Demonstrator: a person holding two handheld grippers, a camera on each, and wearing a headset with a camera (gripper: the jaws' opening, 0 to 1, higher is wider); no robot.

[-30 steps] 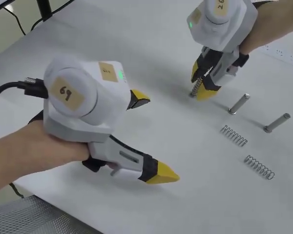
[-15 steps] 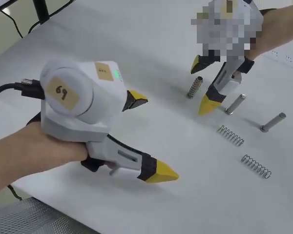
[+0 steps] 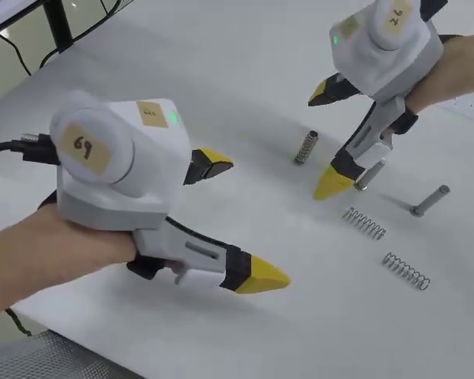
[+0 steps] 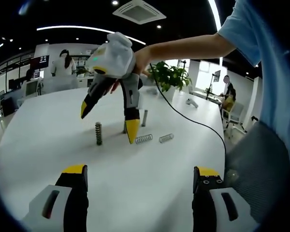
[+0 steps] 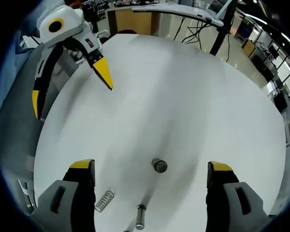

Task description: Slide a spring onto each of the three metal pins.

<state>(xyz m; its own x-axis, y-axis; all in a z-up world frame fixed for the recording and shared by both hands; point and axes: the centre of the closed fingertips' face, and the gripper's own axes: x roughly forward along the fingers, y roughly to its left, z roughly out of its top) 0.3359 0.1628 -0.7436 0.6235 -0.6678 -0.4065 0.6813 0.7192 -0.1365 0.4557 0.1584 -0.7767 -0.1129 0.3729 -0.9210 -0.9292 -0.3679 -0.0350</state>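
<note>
One metal pin (image 3: 306, 148) stands upright on the white table with a spring around it; it also shows as the sprung pin (image 4: 98, 133) and from above as the sprung pin (image 5: 159, 166). A second pin (image 3: 369, 175) stands partly behind my right gripper's lower jaw, and a third pin (image 3: 429, 200) stands further right. Two loose springs lie flat: the near spring (image 3: 364, 223) and the far spring (image 3: 405, 271). My right gripper (image 3: 328, 138) hovers open just right of the sprung pin, holding nothing. My left gripper (image 3: 241, 219) is open and empty over the near left table.
The white table (image 3: 245, 71) stretches bare to the left and behind the pins. A black cable (image 3: 8, 148) runs from my left gripper off the near edge. In the left gripper view a potted plant (image 4: 169, 77) and a person's arm stand beyond the pins.
My right gripper was shut on the spring at the first pin; it has opened, let the spring go on that pin and drawn up and to the right. The left gripper barely moved.
</note>
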